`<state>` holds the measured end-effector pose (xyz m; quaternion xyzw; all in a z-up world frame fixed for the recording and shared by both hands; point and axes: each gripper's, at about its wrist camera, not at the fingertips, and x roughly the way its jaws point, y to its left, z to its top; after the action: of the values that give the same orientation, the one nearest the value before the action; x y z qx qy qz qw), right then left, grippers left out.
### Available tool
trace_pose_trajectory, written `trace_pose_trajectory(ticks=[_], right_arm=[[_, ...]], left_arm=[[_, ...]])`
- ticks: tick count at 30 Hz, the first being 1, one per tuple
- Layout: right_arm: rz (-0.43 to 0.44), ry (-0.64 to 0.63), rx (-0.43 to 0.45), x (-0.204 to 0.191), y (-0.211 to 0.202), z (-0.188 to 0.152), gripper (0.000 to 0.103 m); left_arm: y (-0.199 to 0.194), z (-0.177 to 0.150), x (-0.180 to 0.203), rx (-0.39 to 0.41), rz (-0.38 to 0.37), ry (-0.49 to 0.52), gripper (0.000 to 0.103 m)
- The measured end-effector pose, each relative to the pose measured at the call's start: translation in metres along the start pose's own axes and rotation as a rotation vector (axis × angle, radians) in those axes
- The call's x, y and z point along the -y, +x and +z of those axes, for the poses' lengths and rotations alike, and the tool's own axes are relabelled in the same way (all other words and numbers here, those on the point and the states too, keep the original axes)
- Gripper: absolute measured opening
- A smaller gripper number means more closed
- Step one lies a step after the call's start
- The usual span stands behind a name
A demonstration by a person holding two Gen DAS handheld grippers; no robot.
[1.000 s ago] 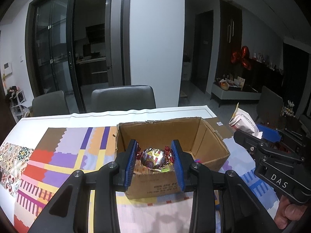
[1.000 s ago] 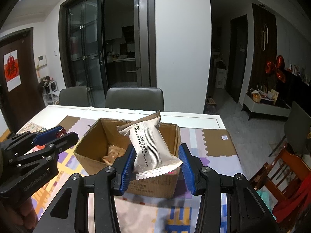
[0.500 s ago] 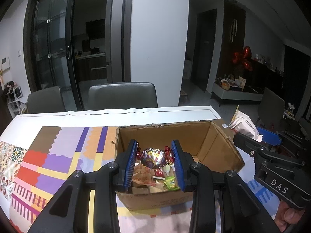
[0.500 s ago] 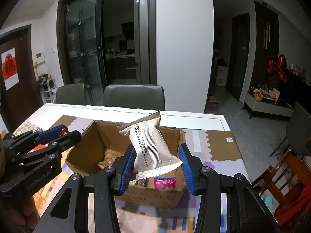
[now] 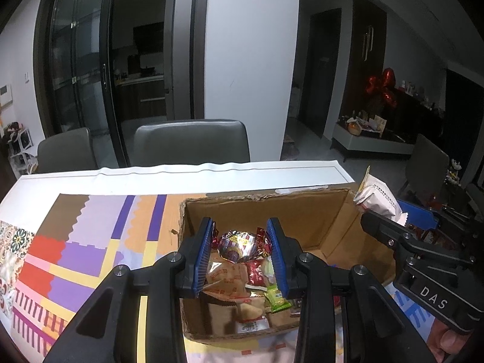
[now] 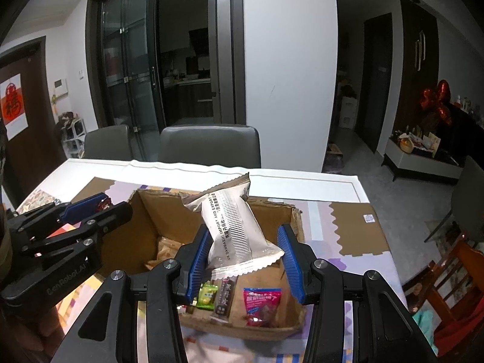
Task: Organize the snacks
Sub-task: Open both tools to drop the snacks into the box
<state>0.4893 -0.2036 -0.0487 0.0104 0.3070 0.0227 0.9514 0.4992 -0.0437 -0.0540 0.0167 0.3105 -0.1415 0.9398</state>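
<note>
Both hands have carried their loads forward and a little lower over the last second, so that the cardboard box (image 5: 317, 230) now sits right under the two sets of tongs rather than out ahead of them. A moment ago only its near wall and rim showed; now I can look straight down at the heap inside it.

The left tongs (image 5: 240, 251) are clamped on a foil-wrapped candy (image 5: 239, 246), its twisted ends caught between the blue pads, and it hangs over the near left part of the box. The right tongs (image 6: 242, 257) are gripping a white snack packet (image 6: 234, 227) by its lower end, the packet standing up and tilted back over the open box. Neither grip has altered while the hands travelled.

Already lying in the box are a green sachet (image 6: 207, 295), a dark stick packet (image 6: 224, 296), a pink-red pouch (image 6: 261, 298) and some orange biscuit wrappers (image 5: 225, 278). The box rests on the patterned cloth (image 5: 75, 242) covering the worktop (image 5: 211, 171).

To my eye the carrying is done: both snacks are over the opening, and what remains is to let them go, then fetch whatever is left.
</note>
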Motion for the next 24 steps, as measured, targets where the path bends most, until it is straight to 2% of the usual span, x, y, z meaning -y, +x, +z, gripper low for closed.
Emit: trace_pose_trajectory(ticks=[9,13,15,19,24], right_arm=[[0.02,-0.014,-0.032,-0.002,0.02,-0.006,0.047],[0.018,-0.017,-0.039,-0.002,0.023,-0.007,0.048],[0.019,-0.017,-0.049,-0.003,0.025,-0.007,0.051],[0.008,-0.016,-0.045,-0.003,0.025,-0.006,0.072],[-0.013,-0.011,-0.032,-0.002,0.019,-0.005,0.078]], left_arm=[[0.013,-0.003,0.003,-0.019,0.003,0.002,0.041],[0.013,-0.004,0.0,-0.02,0.012,-0.012,0.051],[0.012,-0.005,-0.002,-0.017,0.017,-0.02,0.06],[0.008,-0.005,-0.004,-0.009,0.037,-0.016,0.066],[0.002,-0.005,-0.004,-0.002,0.05,-0.021,0.078]])
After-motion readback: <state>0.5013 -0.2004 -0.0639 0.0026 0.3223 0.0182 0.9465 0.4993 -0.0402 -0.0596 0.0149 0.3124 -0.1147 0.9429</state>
